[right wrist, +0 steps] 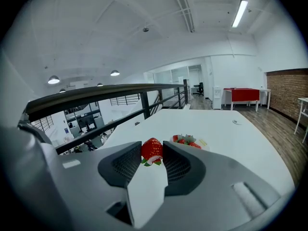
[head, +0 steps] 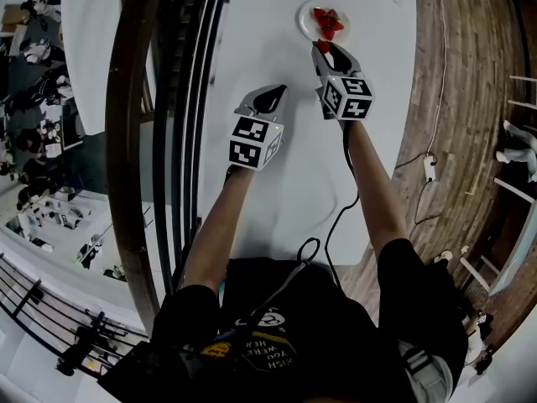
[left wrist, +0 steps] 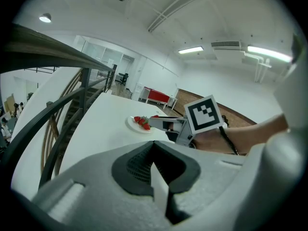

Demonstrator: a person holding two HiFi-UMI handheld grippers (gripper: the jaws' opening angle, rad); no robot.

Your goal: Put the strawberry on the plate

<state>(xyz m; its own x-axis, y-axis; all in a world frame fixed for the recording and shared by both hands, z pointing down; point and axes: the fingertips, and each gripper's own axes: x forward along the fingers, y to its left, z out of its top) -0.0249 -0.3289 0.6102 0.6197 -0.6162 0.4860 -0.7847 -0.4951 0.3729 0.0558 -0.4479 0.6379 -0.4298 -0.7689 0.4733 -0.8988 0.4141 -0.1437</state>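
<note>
You hold the small red strawberry with green leaves [right wrist: 152, 149] up in your right gripper [head: 324, 54]. It is off the big white table [head: 289, 170] and just in front of the near edge of the round white plate [head: 302, 19]. I think you hold it there because it goes on that plate next, and the way ahead looks short. A few other red strawberries [head: 329, 22] already lie on the plate, so you may need to pick a bare spot beside them. The right gripper's two dark ribbed pads [right wrist: 126, 165] are a good way apart. The berry sits between them near the tips and both sides press on it. It points up, with its leaves at the bottom. The squeeze looks soft enough that the berry is not squashed. Your left gripper [head: 270, 97] hangs over the table, off to the left and well back from the plate. I think it waits there so it does not get in the way. Its two fingers are pressed together with nothing between them.
</note>
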